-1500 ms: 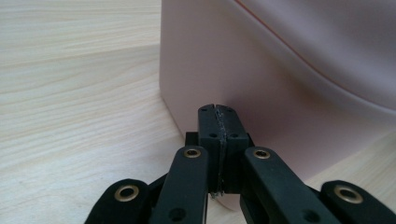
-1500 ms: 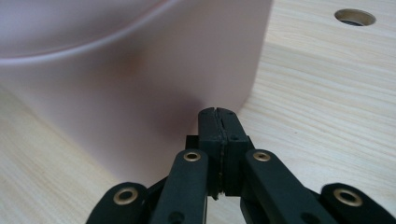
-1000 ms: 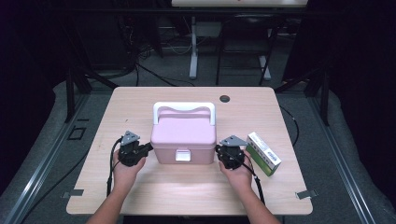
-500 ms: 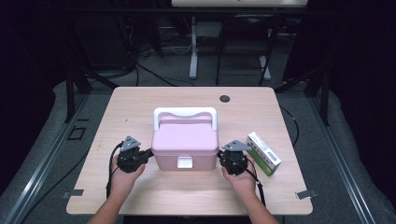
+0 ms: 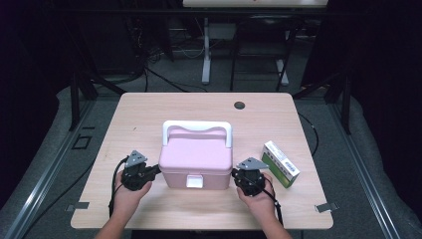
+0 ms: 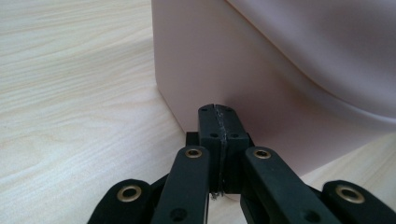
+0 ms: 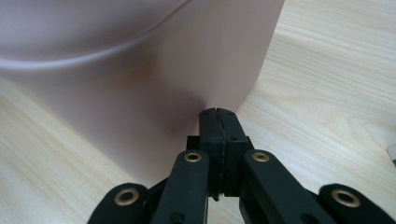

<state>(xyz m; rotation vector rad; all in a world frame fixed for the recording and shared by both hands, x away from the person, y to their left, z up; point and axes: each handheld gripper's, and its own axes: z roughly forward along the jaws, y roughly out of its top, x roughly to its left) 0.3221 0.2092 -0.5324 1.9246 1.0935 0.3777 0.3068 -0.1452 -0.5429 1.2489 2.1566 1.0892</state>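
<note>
A pink box (image 5: 196, 158) with a white handle (image 5: 197, 126) and a white front latch (image 5: 193, 181) sits near the table's front edge. My left gripper (image 5: 155, 172) is shut with nothing in it, its tips pressed against the box's left side wall (image 6: 219, 70). My right gripper (image 5: 235, 174) is shut too and empty, its tips against the box's right side wall (image 7: 154, 84). In the left gripper view the tips of my left gripper (image 6: 218, 112) meet the pink wall low down. In the right gripper view my right gripper (image 7: 218, 114) touches near the box's corner.
A green and white carton (image 5: 280, 163) lies on the table just right of my right hand. A dark grommet hole (image 5: 239, 105) sits in the wooden table (image 5: 149, 114) near the back edge. Cables trail from both grippers toward the front edge.
Both grippers have come toward the table's front edge, and the pink box between them has slid that way with them. The green carton has stayed put.
</note>
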